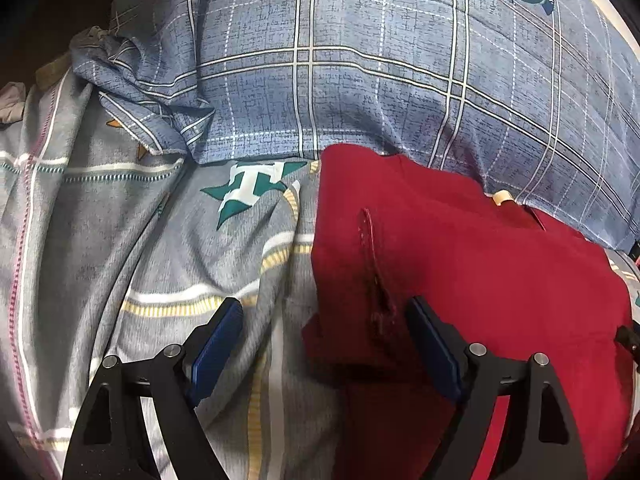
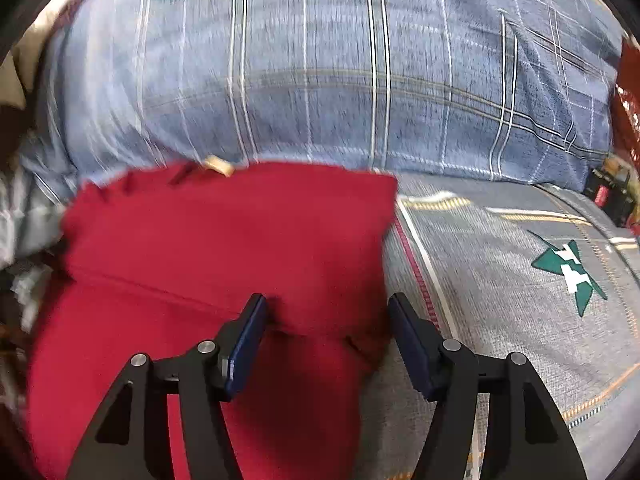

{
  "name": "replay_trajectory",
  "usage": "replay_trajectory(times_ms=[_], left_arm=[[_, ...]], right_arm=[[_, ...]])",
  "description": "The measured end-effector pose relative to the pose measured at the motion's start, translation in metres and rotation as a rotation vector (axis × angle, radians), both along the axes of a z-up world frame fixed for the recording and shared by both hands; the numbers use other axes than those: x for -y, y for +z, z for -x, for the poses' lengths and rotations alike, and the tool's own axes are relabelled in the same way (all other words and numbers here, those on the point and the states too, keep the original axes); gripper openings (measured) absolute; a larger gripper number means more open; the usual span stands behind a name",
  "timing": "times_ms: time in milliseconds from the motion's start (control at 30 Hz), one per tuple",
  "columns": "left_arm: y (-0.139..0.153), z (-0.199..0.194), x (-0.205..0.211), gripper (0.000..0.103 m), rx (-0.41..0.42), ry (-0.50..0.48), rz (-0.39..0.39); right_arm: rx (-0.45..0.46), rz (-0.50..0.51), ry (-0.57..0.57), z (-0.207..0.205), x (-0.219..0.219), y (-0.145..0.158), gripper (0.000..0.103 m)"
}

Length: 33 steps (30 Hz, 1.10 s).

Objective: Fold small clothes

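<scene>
Red garment (image 1: 460, 264) lies part-folded on grey bedsheet (image 1: 120, 240), right of frame (more folds likely left). Left gripper (image 1: 324, 320) and right gripper (image 2: 328, 312): jaws apart, gripping nothing.

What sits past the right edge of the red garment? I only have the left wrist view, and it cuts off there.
Observer: Grey bed sheet with a green star emblem; no other clothes there.
Operator: Is the right gripper holding the cloth?
Observer: No. The right gripper is open, with the red garment edge between its pads but not pinched.
Operator: What is at the far right by the blue plaid pillow?
Observer: Beyond the blue plaid pillow lies something red and shiny, too blurred to name.
</scene>
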<state>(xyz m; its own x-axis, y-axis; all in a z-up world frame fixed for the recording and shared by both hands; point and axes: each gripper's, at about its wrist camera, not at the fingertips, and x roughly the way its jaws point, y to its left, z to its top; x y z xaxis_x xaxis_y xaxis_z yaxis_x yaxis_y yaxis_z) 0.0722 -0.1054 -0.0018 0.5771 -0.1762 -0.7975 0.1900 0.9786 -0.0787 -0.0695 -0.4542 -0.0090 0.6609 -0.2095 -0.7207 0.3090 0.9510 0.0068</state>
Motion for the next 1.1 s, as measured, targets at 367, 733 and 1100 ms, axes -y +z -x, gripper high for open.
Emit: replay_trajectory(times_ms=[367, 733, 1100], left_arm=[[0.037, 0.066, 0.001, 0.084, 0.047, -0.083, -0.040], [0.051, 0.157, -0.023, 0.084, 0.007, -0.104, -0.023], [0.059, 0.219, -0.071, 0.084, -0.047, -0.117, 0.045]], right_arm=[[0.058, -0.164, 0.024, 0.073, -0.022, 0.015, 0.066], [0.002, -0.146, 0.098, 0.116, -0.070, -0.005, 0.071], [-0.020, -0.213, 0.107, 0.167, -0.074, -0.012, 0.071]])
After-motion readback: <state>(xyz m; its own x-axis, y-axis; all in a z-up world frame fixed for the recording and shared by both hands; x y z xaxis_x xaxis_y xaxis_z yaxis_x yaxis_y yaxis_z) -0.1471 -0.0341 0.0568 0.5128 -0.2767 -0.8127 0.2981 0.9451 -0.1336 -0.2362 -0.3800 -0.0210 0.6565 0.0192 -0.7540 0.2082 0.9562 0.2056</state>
